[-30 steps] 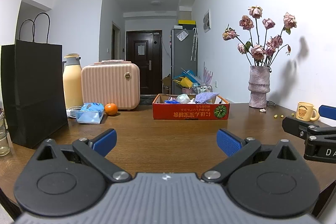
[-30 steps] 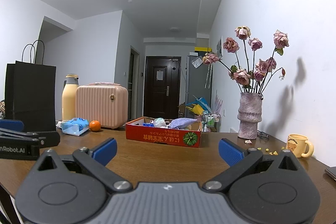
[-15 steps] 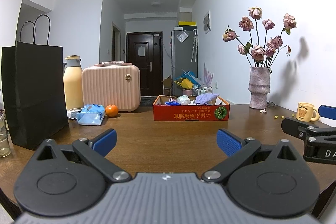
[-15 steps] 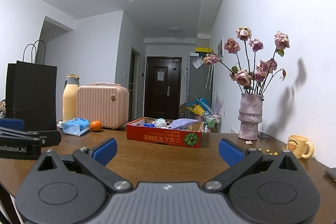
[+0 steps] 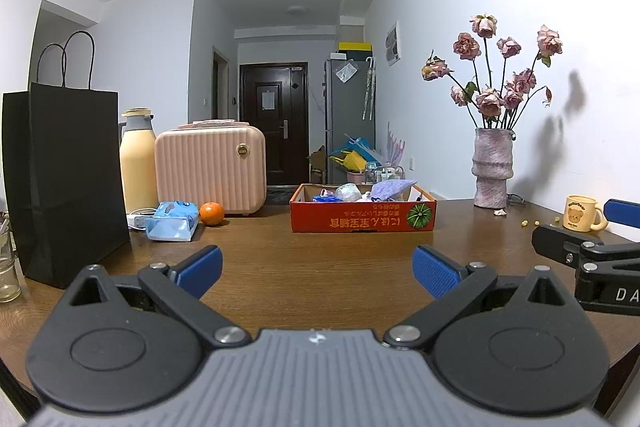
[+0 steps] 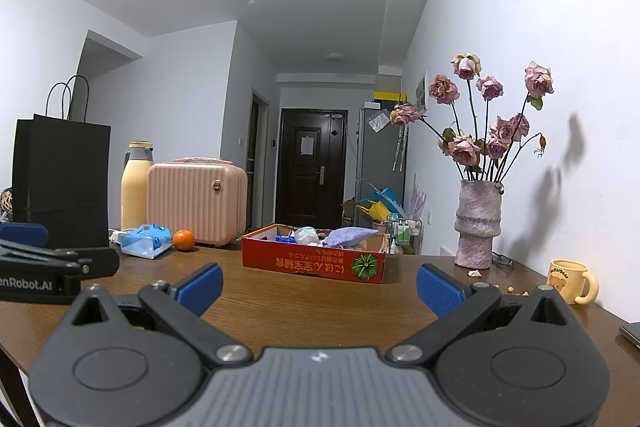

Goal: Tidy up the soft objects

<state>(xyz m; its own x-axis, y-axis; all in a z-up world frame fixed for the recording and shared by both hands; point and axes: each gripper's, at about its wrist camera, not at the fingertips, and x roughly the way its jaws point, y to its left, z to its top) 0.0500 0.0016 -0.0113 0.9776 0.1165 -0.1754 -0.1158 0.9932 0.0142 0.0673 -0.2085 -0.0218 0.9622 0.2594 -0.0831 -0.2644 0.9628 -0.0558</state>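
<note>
A red cardboard box stands at the far middle of the wooden table, holding a lilac cloth, a pale bundle and a blue item. A blue soft pack lies at the left beside an orange. My left gripper is open over the near table, nothing between its blue pads. My right gripper is open too, holding nothing. Each gripper shows at the edge of the other's view.
A black paper bag, a cream bottle and a pink case line the left back. A vase of dried roses and a yellow mug stand at the right by the wall. Bare wood lies between grippers and box.
Both views have shifted very slightly; the box and other things sit where they were. Both grippers stay open.
</note>
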